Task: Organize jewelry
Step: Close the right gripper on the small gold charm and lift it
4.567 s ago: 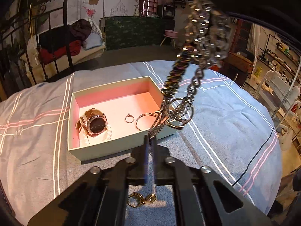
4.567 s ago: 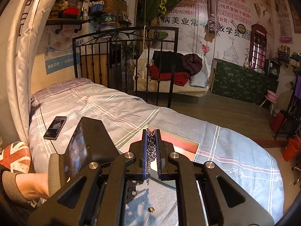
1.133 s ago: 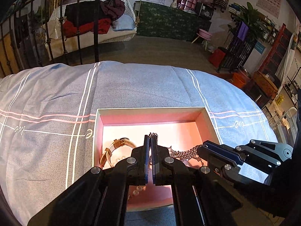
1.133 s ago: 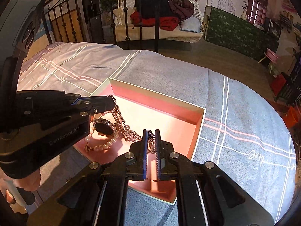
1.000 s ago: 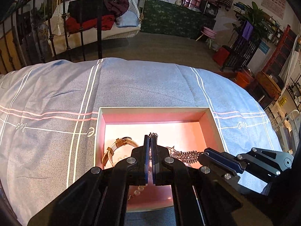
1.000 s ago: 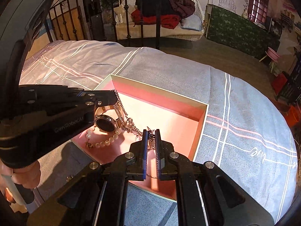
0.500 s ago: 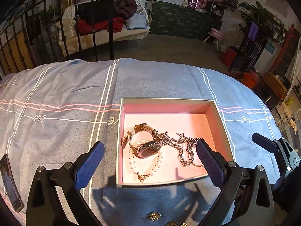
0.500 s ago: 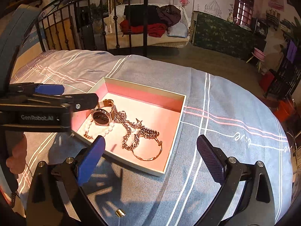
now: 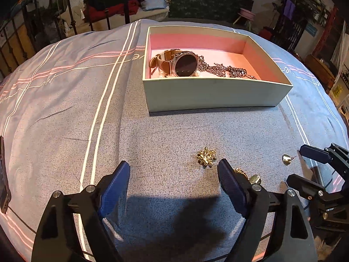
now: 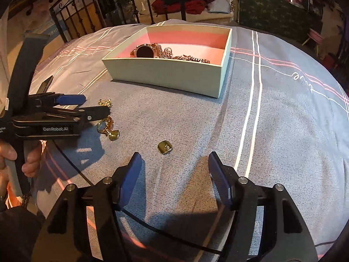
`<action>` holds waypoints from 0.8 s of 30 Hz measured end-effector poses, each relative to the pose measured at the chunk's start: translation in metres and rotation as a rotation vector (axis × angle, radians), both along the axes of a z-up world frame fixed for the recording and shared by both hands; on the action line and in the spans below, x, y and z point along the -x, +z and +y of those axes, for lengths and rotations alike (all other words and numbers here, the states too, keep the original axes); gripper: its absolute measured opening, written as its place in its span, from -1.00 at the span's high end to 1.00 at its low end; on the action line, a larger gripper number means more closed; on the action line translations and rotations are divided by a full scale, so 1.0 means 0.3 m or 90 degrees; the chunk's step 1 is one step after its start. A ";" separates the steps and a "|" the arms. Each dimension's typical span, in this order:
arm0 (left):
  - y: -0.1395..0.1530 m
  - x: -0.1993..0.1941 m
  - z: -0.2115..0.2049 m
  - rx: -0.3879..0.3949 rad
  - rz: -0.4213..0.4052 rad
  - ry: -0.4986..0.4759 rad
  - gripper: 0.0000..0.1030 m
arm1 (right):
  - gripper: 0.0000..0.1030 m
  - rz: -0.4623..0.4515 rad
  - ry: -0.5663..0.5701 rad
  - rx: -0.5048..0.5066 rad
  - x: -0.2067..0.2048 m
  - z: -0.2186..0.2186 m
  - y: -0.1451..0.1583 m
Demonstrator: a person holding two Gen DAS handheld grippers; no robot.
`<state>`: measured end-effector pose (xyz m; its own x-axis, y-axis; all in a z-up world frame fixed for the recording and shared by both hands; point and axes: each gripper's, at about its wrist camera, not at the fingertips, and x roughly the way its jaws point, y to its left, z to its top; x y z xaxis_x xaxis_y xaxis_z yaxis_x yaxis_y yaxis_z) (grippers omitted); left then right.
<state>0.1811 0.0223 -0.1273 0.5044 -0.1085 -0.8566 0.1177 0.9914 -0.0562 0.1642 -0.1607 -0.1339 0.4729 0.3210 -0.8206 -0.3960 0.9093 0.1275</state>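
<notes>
Both the left gripper (image 9: 173, 175) and right gripper (image 10: 172, 167) hover with fingers spread, empty, near a square gold earring (image 10: 165, 147) on the bed (image 10: 272, 120).

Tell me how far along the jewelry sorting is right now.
Done: the watch and chain necklace lie in the box. In hand: nothing; the left hand-held gripper and right hand-held gripper are both open. Left on the bedspread: the gold flower brooch, gold clip earring and small gold stud.

Box wall (image 9: 213, 93) hides pearl bracelet, phone (image 9: 3, 174) cut off
</notes>
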 end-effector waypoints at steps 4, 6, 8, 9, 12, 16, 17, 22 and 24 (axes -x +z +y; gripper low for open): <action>0.010 0.001 -0.037 -0.030 -0.025 -0.031 -0.37 | -0.16 -0.004 0.011 0.026 -0.010 0.039 -0.014; 0.013 0.001 -0.059 -0.040 -0.038 -0.052 -0.11 | -0.04 -0.003 0.017 0.023 -0.015 0.046 -0.015; 0.017 0.006 -0.077 -0.042 -0.050 -0.066 0.16 | 0.01 -0.003 0.015 0.020 -0.020 0.043 -0.016; 0.018 0.011 -0.085 -0.042 -0.055 -0.073 0.36 | 0.11 -0.005 0.016 0.020 -0.019 0.044 -0.015; 0.019 0.025 -0.102 -0.042 -0.069 -0.090 0.66 | 0.28 -0.007 0.023 0.023 -0.014 0.049 -0.014; 0.021 0.029 -0.077 0.001 -0.066 -0.085 0.66 | 0.56 -0.016 0.045 0.036 0.001 0.074 -0.014; 0.022 0.028 -0.069 0.013 -0.064 -0.082 0.66 | 0.64 -0.017 0.049 0.036 0.004 0.077 -0.013; 0.024 0.034 -0.060 0.026 -0.062 -0.068 0.66 | 0.73 -0.015 0.053 0.028 0.011 0.077 -0.011; 0.026 0.036 -0.063 0.025 -0.061 -0.067 0.66 | 0.73 -0.015 0.050 0.025 0.011 0.078 -0.010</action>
<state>0.1703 0.0035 -0.1196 0.5674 -0.1968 -0.7995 0.2270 0.9708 -0.0779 0.1608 -0.1374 -0.1369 0.4672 0.3258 -0.8220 -0.4696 0.8791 0.0815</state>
